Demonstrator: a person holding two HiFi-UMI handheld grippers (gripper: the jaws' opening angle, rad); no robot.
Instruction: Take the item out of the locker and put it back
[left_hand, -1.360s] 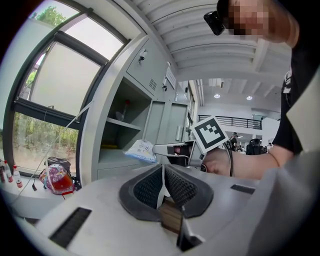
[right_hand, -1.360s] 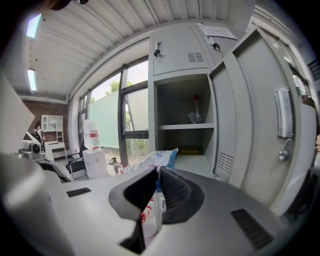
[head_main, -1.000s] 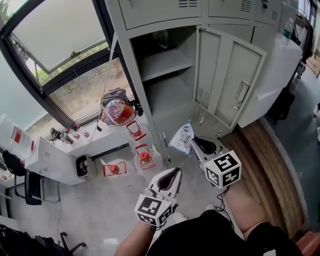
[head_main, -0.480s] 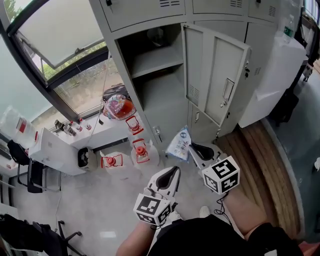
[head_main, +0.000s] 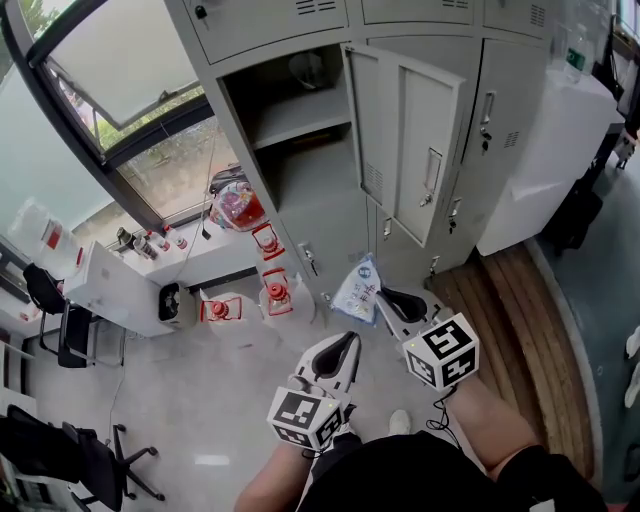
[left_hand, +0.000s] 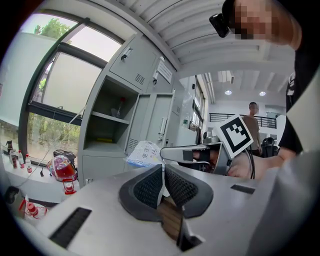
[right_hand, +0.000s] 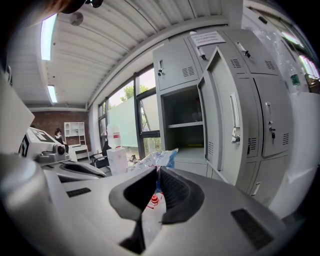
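one bag (head_main: 358, 285), print unreadable, pinched in right tongs (right_hand: 156, 175); left tongs (left_hand: 163, 170) pressed together, empty.

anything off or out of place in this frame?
Nothing stands out. The locker door hangs open and the plastic packet is outside, pinched in the right gripper, which fits the task. The left gripper is shut and empty. No spill or damage is visible.

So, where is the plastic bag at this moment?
The plastic bag is pinched in the right gripper, just right of centre in the head view, in front of the open locker.
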